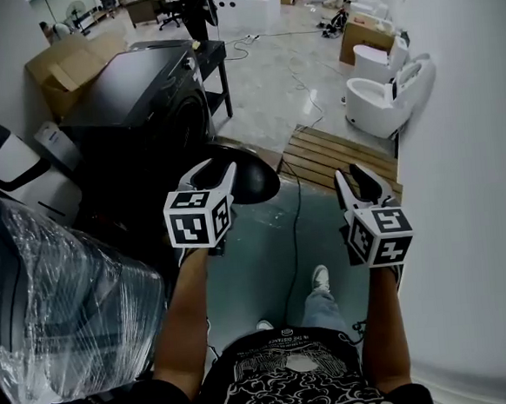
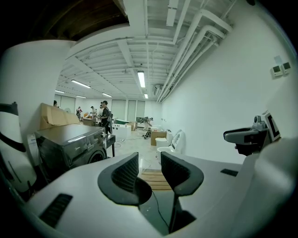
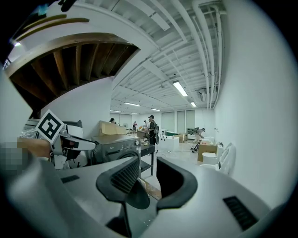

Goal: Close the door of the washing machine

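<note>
Washing machine (image 1: 136, 106) stands at the far left in the head view. It is dark and boxy, and its round door (image 1: 251, 178) is swung open toward us. Our left gripper (image 1: 214, 172) is just in front of the door. Our right gripper (image 1: 351, 178) is well apart to the right, over the floor. We think the closing has not begun yet, because the grippers are only near the door.

In the left gripper view, the left gripper (image 2: 150, 160) has its jaws apart with nothing between them. The washing machine (image 2: 70, 148) sits to the left, farther off.

In the right gripper view, the right gripper (image 3: 148, 165) also has its jaws apart and holds nothing. The washing machine (image 3: 114, 148) is at the left, beyond the jaws.

Next, we think one gripper must get to the outer side of the door and push it toward the machine until it shuts. No grabbing seems needed, just a steady push.
</note>
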Available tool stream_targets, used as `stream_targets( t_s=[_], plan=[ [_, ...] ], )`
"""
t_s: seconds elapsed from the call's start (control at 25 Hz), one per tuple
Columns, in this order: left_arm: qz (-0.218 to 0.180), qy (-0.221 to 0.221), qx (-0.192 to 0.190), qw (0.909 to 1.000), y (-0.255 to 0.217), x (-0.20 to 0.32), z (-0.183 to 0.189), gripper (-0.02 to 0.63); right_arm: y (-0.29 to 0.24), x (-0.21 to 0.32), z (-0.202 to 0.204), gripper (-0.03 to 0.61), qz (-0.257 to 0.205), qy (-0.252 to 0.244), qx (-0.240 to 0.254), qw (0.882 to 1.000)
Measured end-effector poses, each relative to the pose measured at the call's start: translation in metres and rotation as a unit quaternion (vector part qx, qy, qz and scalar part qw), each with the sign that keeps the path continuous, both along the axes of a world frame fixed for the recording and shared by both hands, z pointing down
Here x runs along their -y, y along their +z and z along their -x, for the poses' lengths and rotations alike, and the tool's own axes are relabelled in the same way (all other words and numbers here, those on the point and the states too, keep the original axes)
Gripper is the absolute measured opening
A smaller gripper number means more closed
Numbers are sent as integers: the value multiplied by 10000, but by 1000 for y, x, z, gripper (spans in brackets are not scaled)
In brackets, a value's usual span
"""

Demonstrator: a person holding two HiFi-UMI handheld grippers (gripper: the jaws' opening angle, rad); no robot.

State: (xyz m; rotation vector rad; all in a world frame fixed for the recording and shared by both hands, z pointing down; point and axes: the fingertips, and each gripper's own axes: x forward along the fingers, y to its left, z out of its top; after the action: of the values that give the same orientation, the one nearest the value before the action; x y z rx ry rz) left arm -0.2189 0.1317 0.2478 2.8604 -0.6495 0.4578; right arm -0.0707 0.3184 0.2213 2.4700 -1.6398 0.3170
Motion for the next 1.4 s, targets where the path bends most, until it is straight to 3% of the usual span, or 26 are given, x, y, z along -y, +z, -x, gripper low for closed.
stream_targets(
  t_s=[0.28, 0.72, 1.04, 1.4],
  plan=[
    [-27, -328, 100, 9994, 6, 18, -30, 161, 11, 30, -38, 141, -44, -391, 101, 9992],
    [157, -1232, 285, 9919, 18, 54, -86, 175, 25, 98, -115, 147, 33, -1375, 260, 9902],
    [209, -1925, 457, 9800, 21, 74, -105, 178, 41, 144, -144, 158, 81, -2148, 447, 9756],
    [298, -2619, 604, 9627, 32, 91, -100, 181, 60, 189, -152, 161, 136, -2843, 638, 9565]
  ],
)
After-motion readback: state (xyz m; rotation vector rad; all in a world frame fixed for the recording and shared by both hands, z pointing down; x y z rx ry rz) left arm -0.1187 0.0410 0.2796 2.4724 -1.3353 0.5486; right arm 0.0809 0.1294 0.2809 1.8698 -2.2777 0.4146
